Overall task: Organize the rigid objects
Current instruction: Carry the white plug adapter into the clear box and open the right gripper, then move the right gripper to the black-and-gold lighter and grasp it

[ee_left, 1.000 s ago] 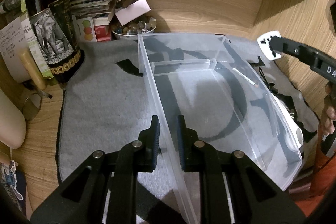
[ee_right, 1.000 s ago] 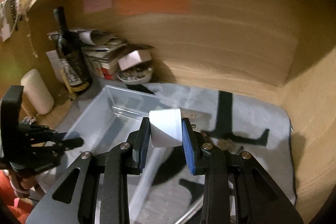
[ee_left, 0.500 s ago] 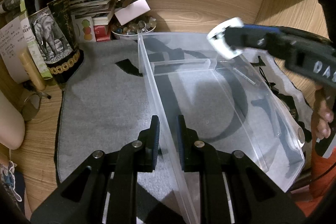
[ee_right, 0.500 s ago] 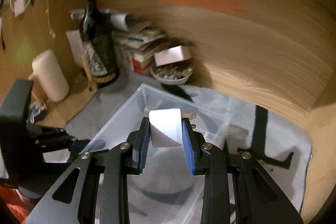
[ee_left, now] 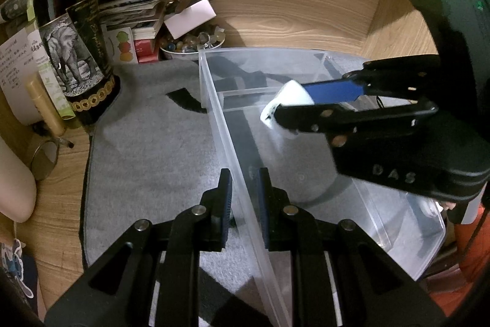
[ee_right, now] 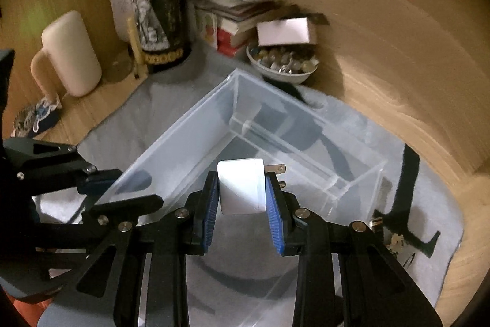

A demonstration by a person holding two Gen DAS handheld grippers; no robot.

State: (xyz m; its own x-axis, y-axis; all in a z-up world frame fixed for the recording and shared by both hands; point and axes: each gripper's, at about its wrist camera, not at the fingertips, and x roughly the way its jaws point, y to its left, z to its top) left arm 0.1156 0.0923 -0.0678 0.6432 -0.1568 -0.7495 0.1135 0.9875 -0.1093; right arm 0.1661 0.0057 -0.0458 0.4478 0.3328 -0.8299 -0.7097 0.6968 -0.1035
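A clear plastic bin (ee_left: 214,100) with an inner divider lies on a grey mat (ee_left: 147,149). My left gripper (ee_left: 243,176) is shut on the bin's left wall, one finger on each side of it. In the right wrist view the left gripper (ee_right: 122,189) clamps the bin (ee_right: 183,137) from the left. My right gripper (ee_right: 241,176) is shut on a white plug adapter (ee_right: 240,189) whose metal prongs point to the right. The right gripper (ee_left: 275,112) hangs over the bin's large compartment with the adapter (ee_left: 288,94) in the air above the floor.
A dark wine bottle (ee_left: 73,45), stacked books (ee_left: 134,17) and a bowl of stones (ee_left: 191,46) crowd the back left corner. Wooden walls close the back and right. A beige cylinder (ee_right: 72,54) stands at the left. Small objects (ee_right: 395,238) lie on the mat right of the bin.
My right gripper has carried the adapter leftward and down, from beside the bin's right edge to over its inside, rolling as it went. The left gripper and bin kept still.
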